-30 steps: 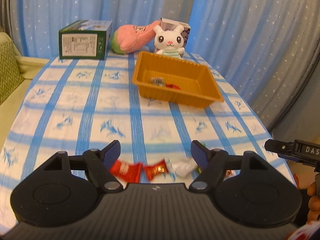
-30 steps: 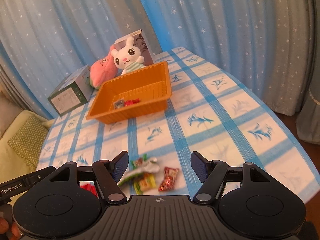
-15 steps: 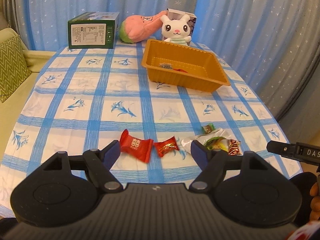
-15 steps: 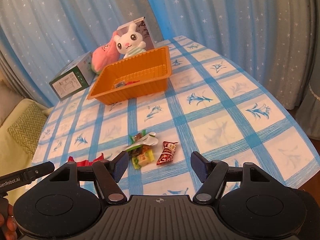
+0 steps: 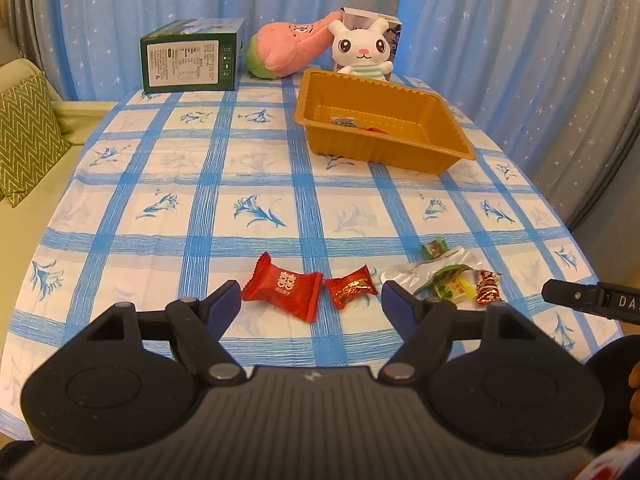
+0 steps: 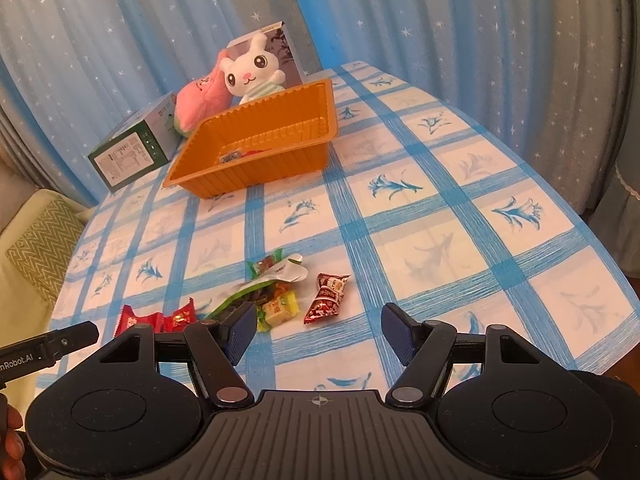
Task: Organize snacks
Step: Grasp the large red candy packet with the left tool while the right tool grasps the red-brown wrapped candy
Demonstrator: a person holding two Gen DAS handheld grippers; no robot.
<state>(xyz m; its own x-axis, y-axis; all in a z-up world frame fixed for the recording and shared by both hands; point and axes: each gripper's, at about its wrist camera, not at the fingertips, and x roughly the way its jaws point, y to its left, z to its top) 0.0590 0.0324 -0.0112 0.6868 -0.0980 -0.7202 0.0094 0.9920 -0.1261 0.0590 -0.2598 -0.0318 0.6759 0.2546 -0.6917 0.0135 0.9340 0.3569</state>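
At the far end of the table (image 5: 168, 184) we see a green box (image 5: 190, 62), a pink plush (image 5: 288, 50) and a white bunny plush (image 5: 362, 50) propped against a grey box (image 5: 390, 26), with blue starred curtains behind. A cushion (image 5: 24, 136) sits on a sofa off the table's left edge. The bunny stands just behind the orange tray (image 5: 384, 152), which already holds a couple of small wrapped snacks. Nothing stands on the open checked cloth between the tray and the loose snacks near us.

Those snacks lie near the table's front edge. From the left wrist view we see a red packet (image 5: 282, 288) and a red twist candy (image 5: 352, 286) side by side, then a silver-green wrapper (image 5: 434, 270), a yellow candy (image 5: 454, 290), a small green-ended candy (image 5: 435, 247) and a red-brown candy (image 5: 488, 286) in a loose cluster to the right.

Our left claw (image 5: 311, 306) hangs above the table with its jaws apart and empty, the red packet and twist candy showing between them. Our right claw (image 6: 319, 334) is also apart and empty, above bare cloth, with the red-brown candy (image 6: 328, 298) just ahead and the yellow candy (image 6: 280, 310) by its left finger. Neither claw touches anything.
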